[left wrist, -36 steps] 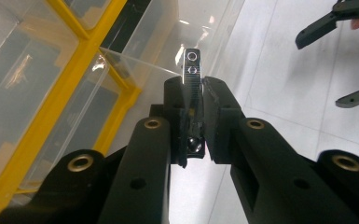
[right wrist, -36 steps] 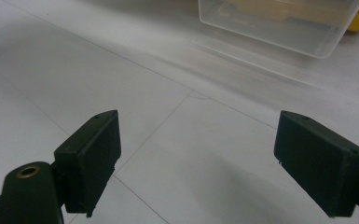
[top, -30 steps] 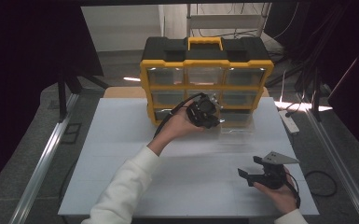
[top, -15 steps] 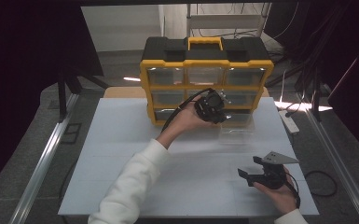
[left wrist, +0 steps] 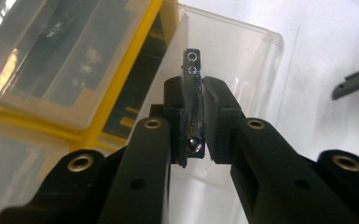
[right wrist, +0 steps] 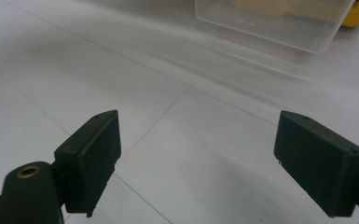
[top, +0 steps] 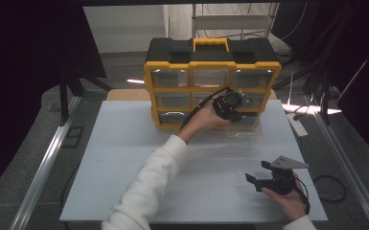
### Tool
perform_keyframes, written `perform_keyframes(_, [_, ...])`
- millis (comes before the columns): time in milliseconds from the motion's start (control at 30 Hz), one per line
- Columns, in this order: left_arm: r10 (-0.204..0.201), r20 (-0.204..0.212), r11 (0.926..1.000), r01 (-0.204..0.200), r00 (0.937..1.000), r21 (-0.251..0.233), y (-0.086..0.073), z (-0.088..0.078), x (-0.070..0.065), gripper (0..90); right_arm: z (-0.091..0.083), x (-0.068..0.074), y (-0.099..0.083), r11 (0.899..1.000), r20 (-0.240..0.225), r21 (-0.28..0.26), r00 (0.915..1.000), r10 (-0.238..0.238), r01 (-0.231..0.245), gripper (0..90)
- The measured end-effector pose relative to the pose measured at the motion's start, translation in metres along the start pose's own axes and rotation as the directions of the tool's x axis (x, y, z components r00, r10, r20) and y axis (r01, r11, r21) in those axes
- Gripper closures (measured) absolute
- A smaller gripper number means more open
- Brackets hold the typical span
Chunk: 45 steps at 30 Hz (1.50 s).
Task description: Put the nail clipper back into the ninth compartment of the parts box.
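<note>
Between L claw (left wrist: 193, 123) pads: metal part (left wrist: 192, 74).

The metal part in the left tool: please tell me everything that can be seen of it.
The metal part is a small, narrow, flat strip of shiny silver metal, with two small round holes near its top end. It stands about upright between the jaws of the left tool, which are shut on its flat sides; its top sticks out above them. A dark round ball sits at its lower end, between the jaws. Behind it lies a clear plastic tray, beside the yellow organizer. Whether the part touches the tray cannot be told.
</note>
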<state>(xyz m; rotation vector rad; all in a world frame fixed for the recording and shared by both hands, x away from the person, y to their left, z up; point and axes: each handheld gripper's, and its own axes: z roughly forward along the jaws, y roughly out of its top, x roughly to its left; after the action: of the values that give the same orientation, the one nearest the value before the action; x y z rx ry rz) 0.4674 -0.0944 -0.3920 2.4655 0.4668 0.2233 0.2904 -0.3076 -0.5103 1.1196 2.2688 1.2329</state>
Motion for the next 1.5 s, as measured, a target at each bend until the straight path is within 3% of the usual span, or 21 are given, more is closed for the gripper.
perform_keyframes(400, [-0.009, 0.005, 0.9998, 0.009, 1.0, -0.019, 0.006, 0.004, 0.005, 79.8, 0.003, -0.005, 0.0, 1.0, -0.008, 0.005, 0.9998, 0.016, -0.016, 15.3])
perform_keyframes(500, [-0.004, 0.037, 0.9994, 0.005, 0.9993, -0.034, 0.005, 0.003, 0.003, 78.8, 0.003, -0.004, 0.0, 1.0, -0.011, 0.004, 0.9998, 0.015, -0.015, 15.3])
perform_keyframes(533, [0.004, 0.057, 0.9993, -0.002, 0.9984, -0.038, 0.005, 0.003, 0.002, 73.8, 0.003, -0.004, 0.0, 1.0, -0.009, 0.005, 0.9999, 0.014, -0.014, 15.3])
perform_keyframes(567, [0.004, 0.057, 0.9993, -0.002, 0.9984, -0.038, 0.005, 0.003, 0.002, 63.3, 0.003, -0.005, 0.0, 1.0, -0.01, 0.006, 0.9998, 0.014, -0.014, 15.3])
perform_keyframes(600, [0.004, 0.041, 0.9993, -0.003, 0.9992, -0.038, 0.006, 0.003, 0.0, 63.3, 0.003, -0.005, 0.0, 1.0, -0.01, 0.006, 0.9998, 0.014, -0.014, 15.3])
perform_keyframes(633, [-0.011, 0.019, 0.9992, 0.012, 0.9998, -0.038, 0.006, 0.002, -0.002, 39.3, 0.003, -0.004, 0.0, 1.0, -0.005, 0.004, 0.9999, 0.016, -0.016, 15.3])
perform_keyframes(767, [-0.026, 0.022, 0.9981, 0.027, 0.9994, -0.055, 0.001, -0.004, -0.005, 28.5, 0.002, -0.003, 0.0, 1.0, -0.004, 0.005, 0.9999, 0.013, -0.013, 15.3])
perform_keyframes(933, [-0.067, -0.002, 0.991, 0.067, 0.9977, -0.116, -0.02, -0.025, -0.011, 23.6, 0.002, -0.003, 0.0, 1.0, -0.002, 0.004, 1.0, 0.009, -0.009, 15.3])
perform_keyframes(1000, [-0.079, -0.025, 0.989, 0.075, 0.9965, -0.127, -0.031, -0.034, -0.014, 21.5, 0.003, -0.002, 0.001, 1.0, -0.004, 0.005, 1.0, 0.007, -0.007, 15.3])
perform_keyframes(1233, [-0.108, -0.048, 0.9805, 0.098, 0.993, -0.17, -0.066, -0.06, -0.027, 19.8, 0.004, -0.001, 0.002, 1.0, -0.003, 0.008, 1.0, -0.003, 0.003, 15.3])
perform_keyframes(1267, [-0.117, -0.068, 0.9782, 0.104, 0.9908, -0.18, -0.08, -0.067, -0.032, 19.6, 0.004, -0.001, 0.002, 1.0, -0.002, 0.007, 1.0, -0.002, 0.002, 15.3])
perform_keyframes(1300, [-0.117, -0.068, 0.9782, 0.104, 0.9908, -0.18, -0.08, -0.067, -0.032, 19.6, 0.004, -0.001, 0.002, 1.0, -0.002, 0.007, 1.0, -0.002, 0.002, 15.3])
perform_keyframes(1367, [-0.124, -0.096, 0.975, 0.104, 0.9876, -0.197, -0.099, -0.076, -0.04, 19.4, 0.003, 0.0, 0.002, 1.0, 0.002, 0.007, 1.0, -0.005, 0.005, 15.3])
perform_keyframes(1500, [-0.161, -0.118, 0.9618, 0.129, 0.9799, -0.242, -0.146, -0.089, -0.055, 19.2, 0.002, 0.002, 0.002, 1.0, 0.002, 0.007, 1.0, -0.009, 0.009, 15.3])
